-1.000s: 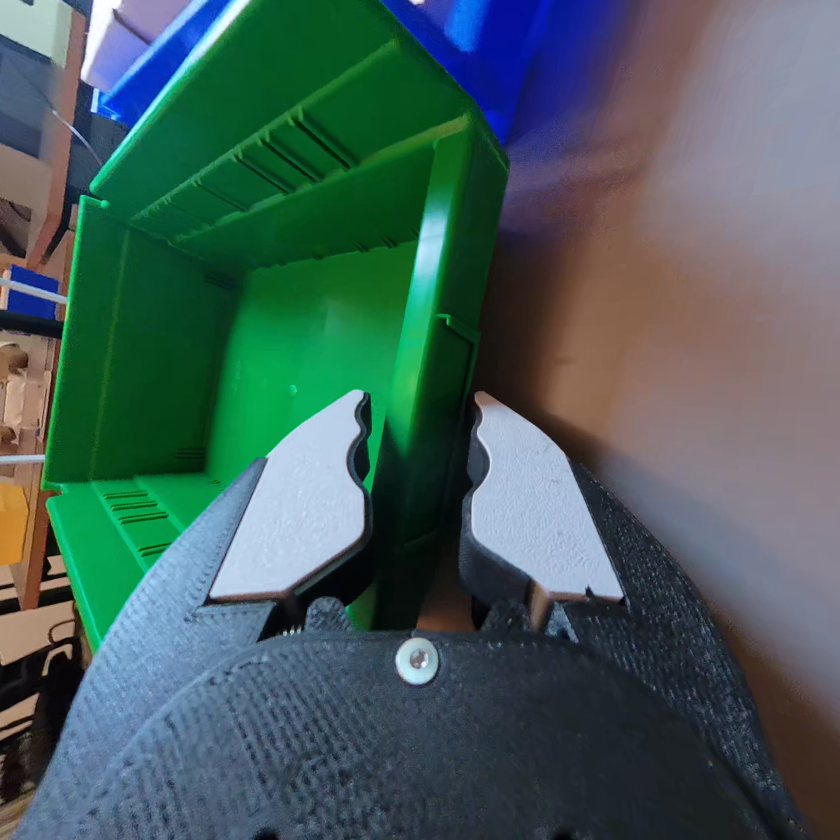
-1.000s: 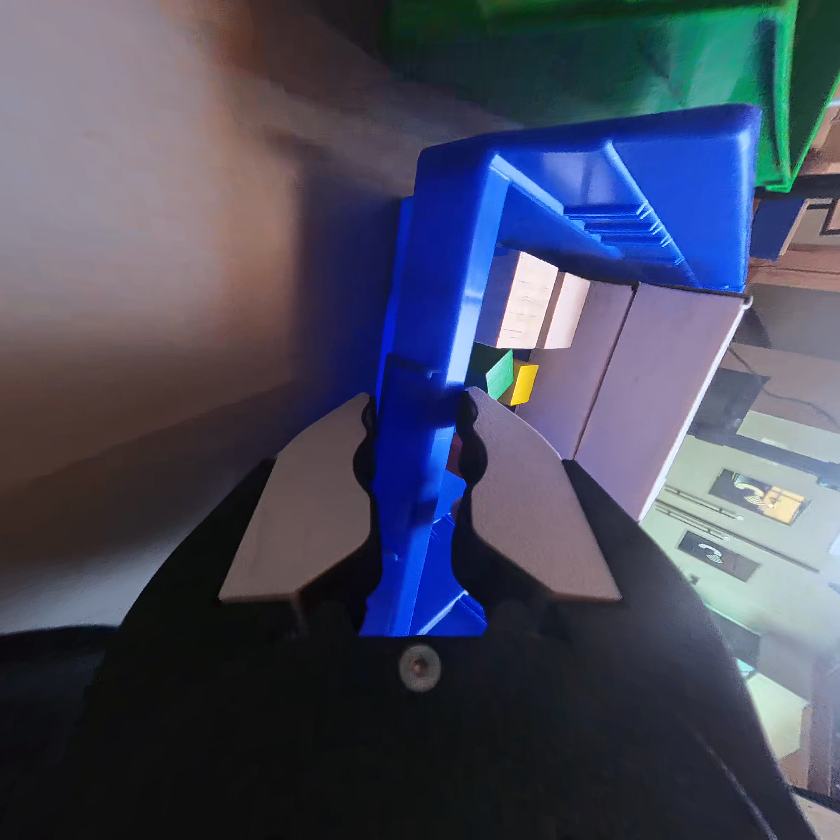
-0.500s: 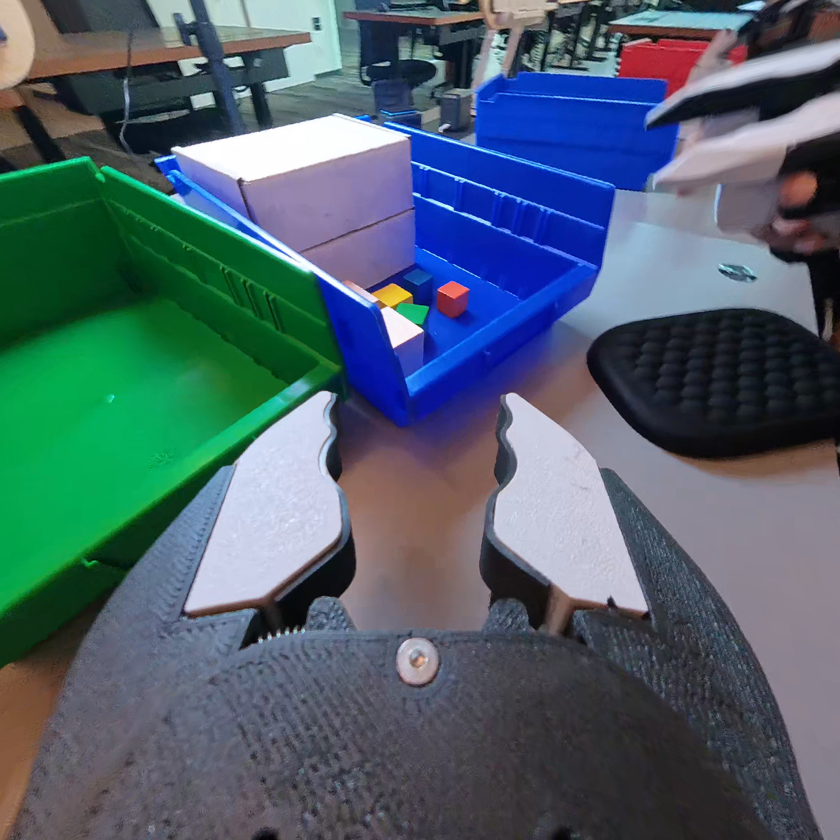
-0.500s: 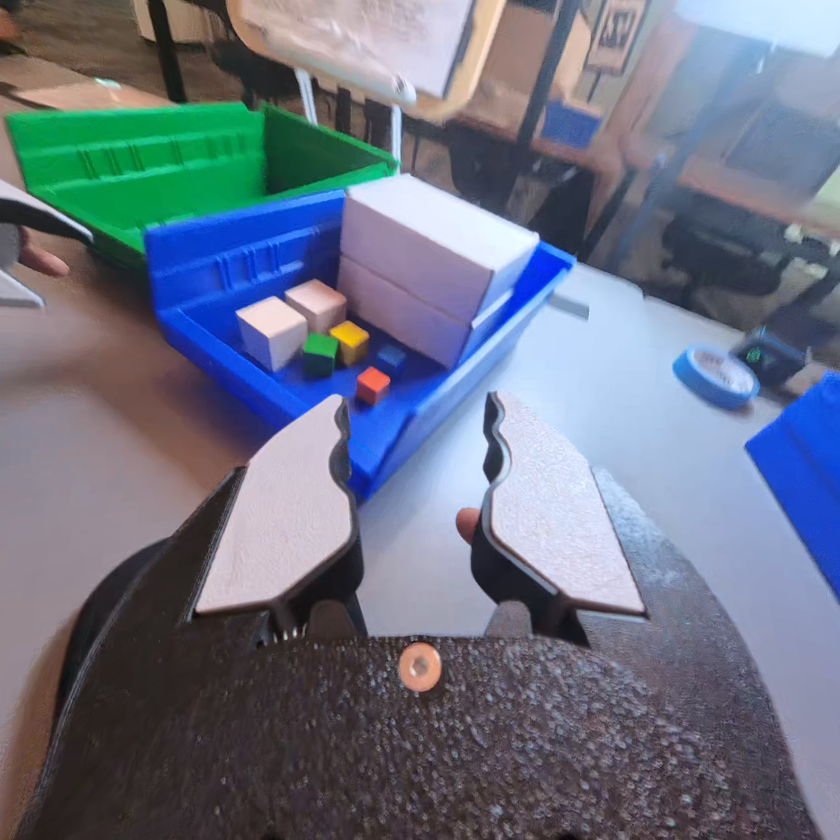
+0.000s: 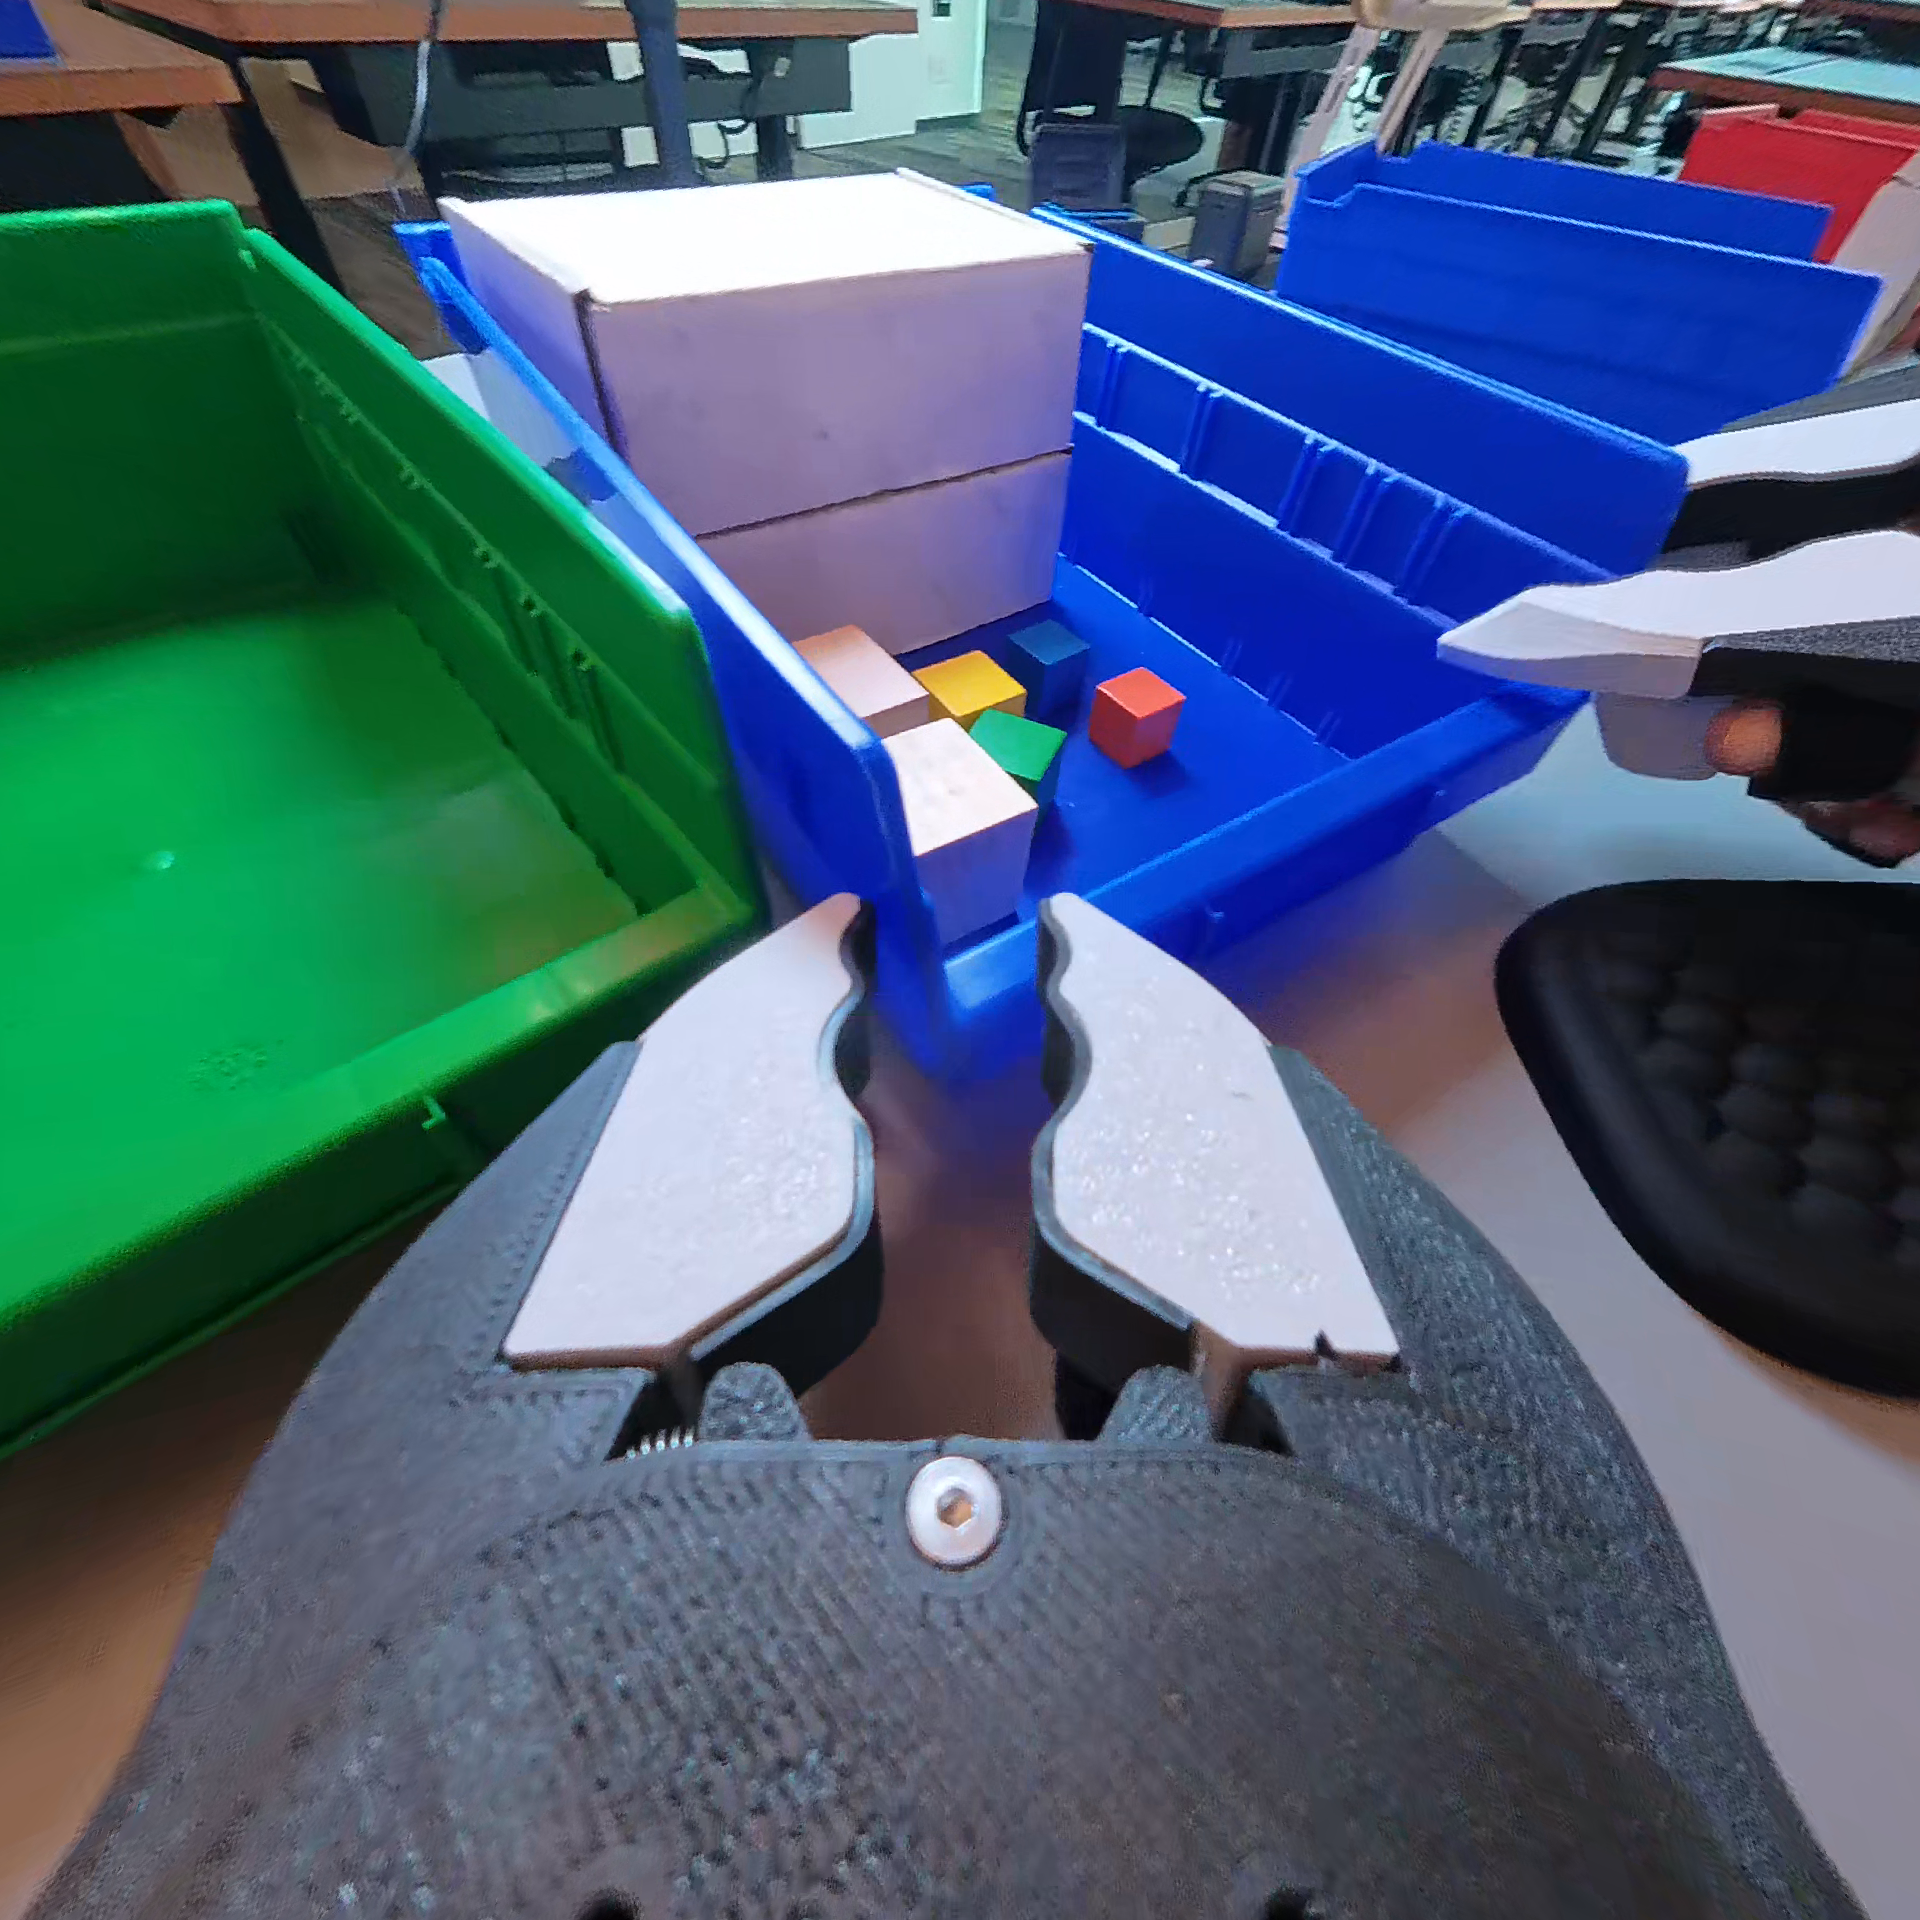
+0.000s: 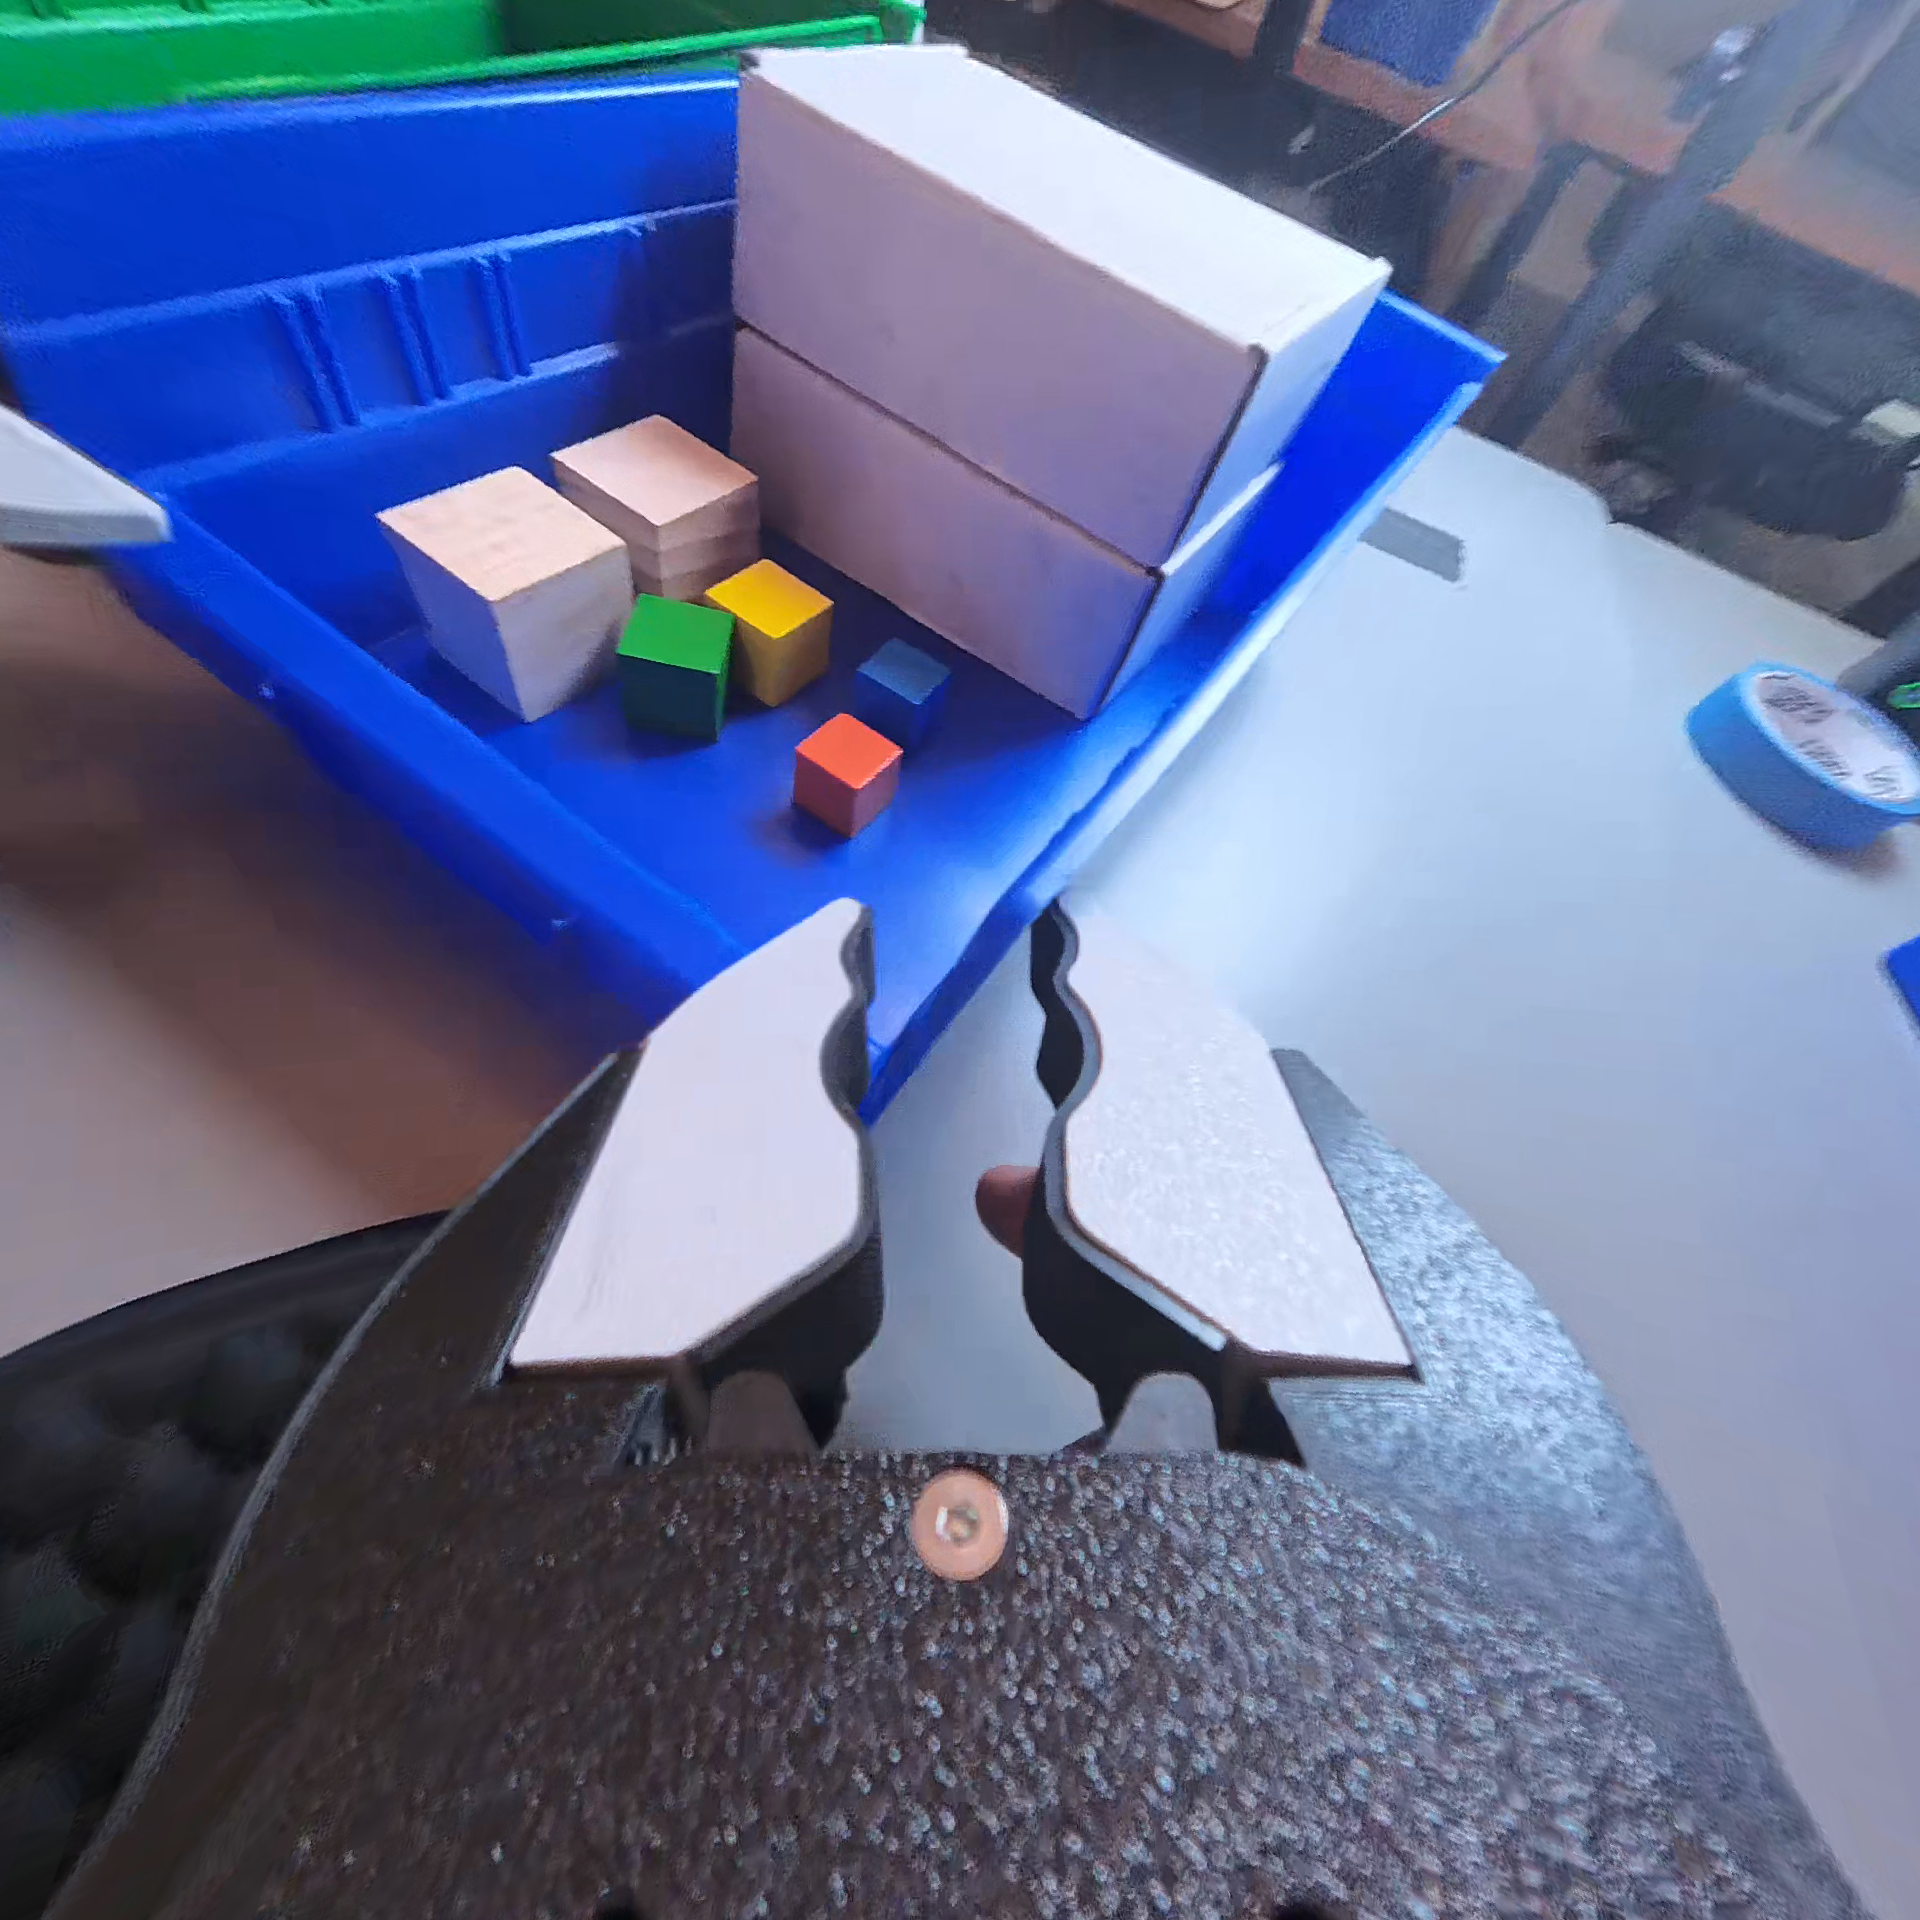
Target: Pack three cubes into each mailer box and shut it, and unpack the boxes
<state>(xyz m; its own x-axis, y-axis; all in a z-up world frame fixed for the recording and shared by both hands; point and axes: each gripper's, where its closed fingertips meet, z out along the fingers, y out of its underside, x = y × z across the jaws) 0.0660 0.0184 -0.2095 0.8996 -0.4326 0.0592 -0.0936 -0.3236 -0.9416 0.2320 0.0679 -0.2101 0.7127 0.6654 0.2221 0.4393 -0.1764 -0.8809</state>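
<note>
A blue bin holds two shut white mailer boxes, the upper stacked on the lower. Loose in front of them lie two wooden cubes and red, yellow, green and blue cubes. My left gripper is open and empty, with a narrow gap, just before the bin's near corner. My right gripper is open and empty at the bin's other corner, near the red cube and the boxes.
An empty green bin stands against the blue bin's left side. A black dimpled pad lies to the right on the table. A second blue bin stands behind. A blue tape roll lies at the right.
A second ago my left gripper was shut on the green bin's wall and my right on the blue bin's wall. Both let go, then moved in toward the blue bin as their jaws narrowed.
</note>
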